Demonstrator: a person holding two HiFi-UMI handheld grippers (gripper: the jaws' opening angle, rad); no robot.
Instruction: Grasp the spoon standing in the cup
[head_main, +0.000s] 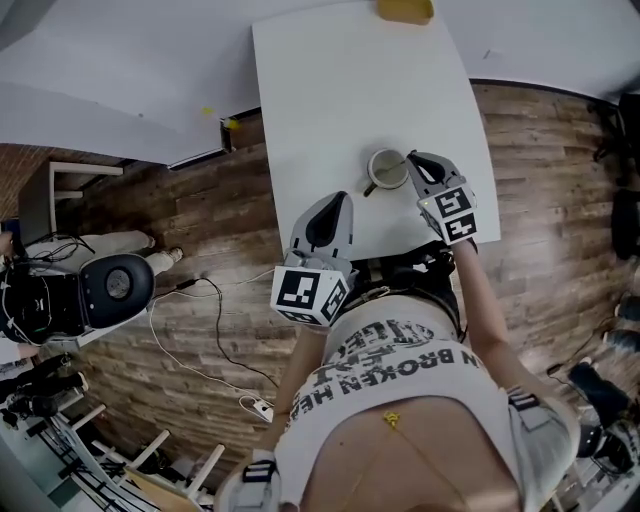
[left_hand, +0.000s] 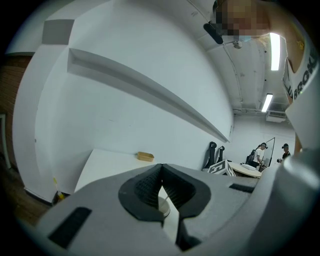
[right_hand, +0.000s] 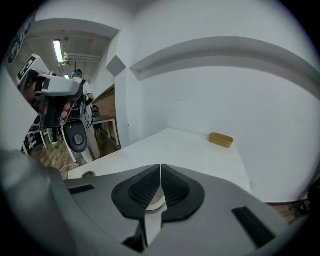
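A pale cup (head_main: 387, 168) stands on the white table (head_main: 340, 90), near its front edge. A short dark piece (head_main: 368, 189) sticks out at the cup's lower left; I cannot make out the spoon clearly. My right gripper (head_main: 416, 158) sits just right of the cup, jaws shut and empty. My left gripper (head_main: 337, 199) hovers to the cup's lower left, apart from it, jaws closed tip to tip with nothing between them. Part of the cup's rim (left_hand: 165, 208) shows through the gap below the left gripper's (left_hand: 161, 168) pads. The right gripper's (right_hand: 160, 168) pads likewise frame a pale rim (right_hand: 155, 201).
A small tan block (head_main: 405, 10) (left_hand: 145, 156) (right_hand: 221, 139) lies at the table's far end by the white wall. A black round seat (head_main: 117, 285) and cables (head_main: 205, 335) are on the wooden floor to the left. People stand far off in both gripper views.
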